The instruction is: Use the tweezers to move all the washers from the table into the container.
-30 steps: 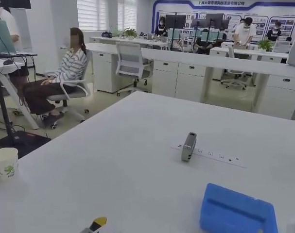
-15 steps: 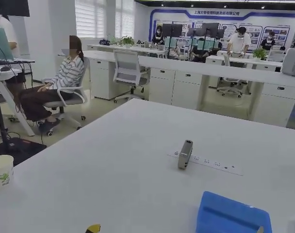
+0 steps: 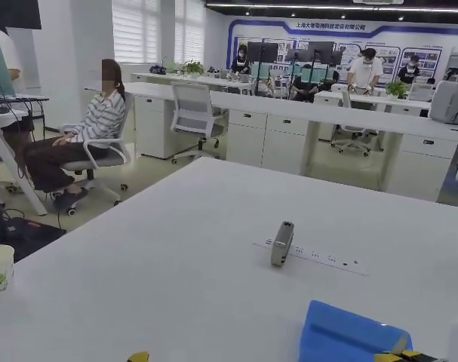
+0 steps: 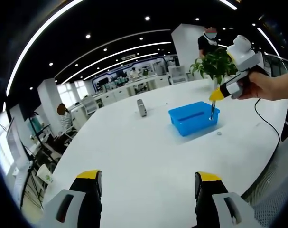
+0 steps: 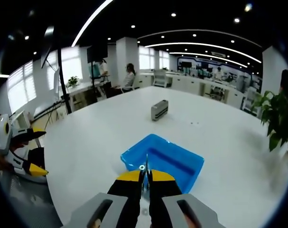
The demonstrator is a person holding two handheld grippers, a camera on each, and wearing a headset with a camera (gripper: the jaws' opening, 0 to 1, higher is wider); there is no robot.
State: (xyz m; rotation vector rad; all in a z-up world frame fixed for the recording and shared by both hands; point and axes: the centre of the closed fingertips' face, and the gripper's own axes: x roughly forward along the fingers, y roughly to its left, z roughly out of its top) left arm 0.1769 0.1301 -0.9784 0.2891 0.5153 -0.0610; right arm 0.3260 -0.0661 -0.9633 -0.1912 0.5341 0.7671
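As tweezers (image 5: 144, 176) pinch it, the washer (image 5: 142, 167) seems small — silvery.

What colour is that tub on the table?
The tub is bright blue, clearest in the right gripper view.

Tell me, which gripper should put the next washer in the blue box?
Right: the right gripper is shut on the tweezers, tips over the blue container; the left gripper is open, holding nothing, farther away.

Glossy blue plastic container (image 5: 134, 161), smooth matt white table (image 3: 176, 286), thin metal tweezers (image 4: 212, 109)
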